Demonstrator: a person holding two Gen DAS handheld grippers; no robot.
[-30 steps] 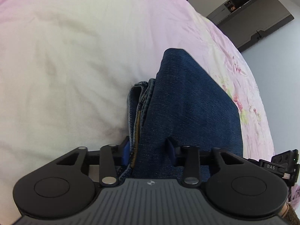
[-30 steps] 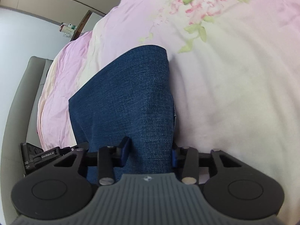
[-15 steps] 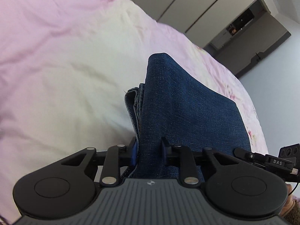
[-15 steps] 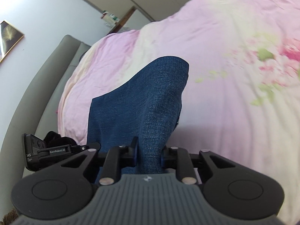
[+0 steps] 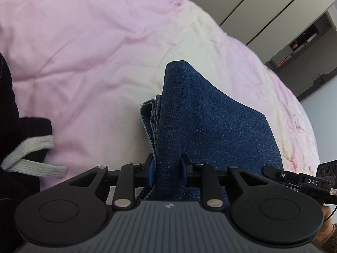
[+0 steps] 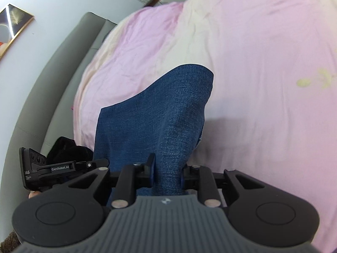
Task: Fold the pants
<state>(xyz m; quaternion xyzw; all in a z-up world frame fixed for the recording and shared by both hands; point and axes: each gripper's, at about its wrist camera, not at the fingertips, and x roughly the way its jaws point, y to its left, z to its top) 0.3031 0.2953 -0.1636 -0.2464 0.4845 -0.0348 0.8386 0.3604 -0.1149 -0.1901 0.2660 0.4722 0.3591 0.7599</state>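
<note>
The left claw (image 5: 167, 169) was clenched on one end of the folded jeans (image 5: 210, 122), and the right claw (image 6: 167, 174) gripped the other end. The jeans hung between them above the pink bed (image 5: 84, 52). A dark garment (image 5: 25, 130) lay at the left.

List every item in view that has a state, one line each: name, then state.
left gripper: shut on the jeans.
right gripper: shut on the jeans.
jeans: folded in layers, held by both grippers at the near edge, far end lying on the bedspread.
bedspread: spread over the bed, lightly wrinkled.
dark garment: bunched at the left edge, pale drawstring loose.
</note>
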